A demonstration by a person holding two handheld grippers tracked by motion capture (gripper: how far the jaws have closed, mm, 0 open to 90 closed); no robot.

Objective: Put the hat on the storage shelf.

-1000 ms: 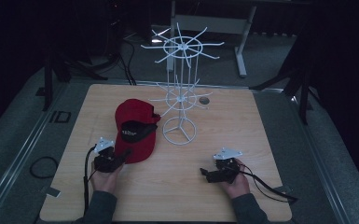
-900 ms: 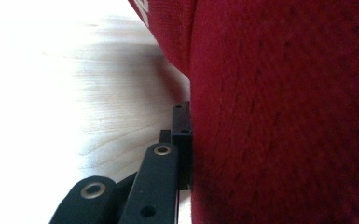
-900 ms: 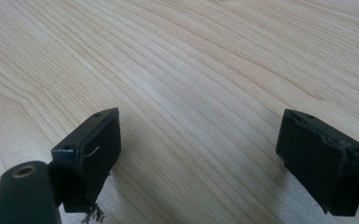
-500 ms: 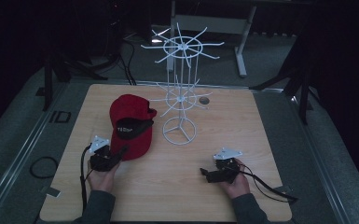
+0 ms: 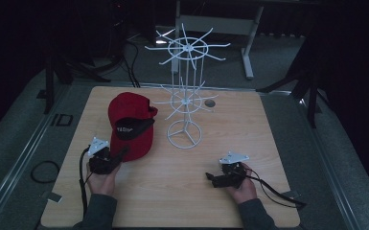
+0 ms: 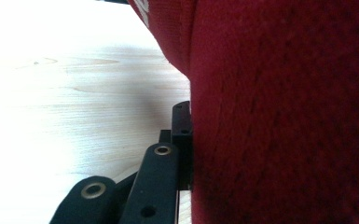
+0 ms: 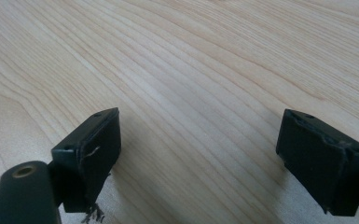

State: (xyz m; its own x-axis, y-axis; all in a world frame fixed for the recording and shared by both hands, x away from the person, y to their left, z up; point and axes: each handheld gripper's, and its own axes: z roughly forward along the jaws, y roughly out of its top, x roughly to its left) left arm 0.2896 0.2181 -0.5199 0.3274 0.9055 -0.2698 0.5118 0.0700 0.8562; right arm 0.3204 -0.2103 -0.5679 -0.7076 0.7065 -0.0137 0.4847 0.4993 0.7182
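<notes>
the cap (image 5: 129, 125) lies on the table (image 5: 268, 129), left of the wire rack (image 5: 186, 103).

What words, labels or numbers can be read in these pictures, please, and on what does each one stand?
"ID": dark letters on the grey floor strip left of the table.
White lettering on the black brim of the red cap: too small and blurred to read in the high view.
White marks on the cap's edge at the top of the left gripper view: cut off, unreadable.
</notes>
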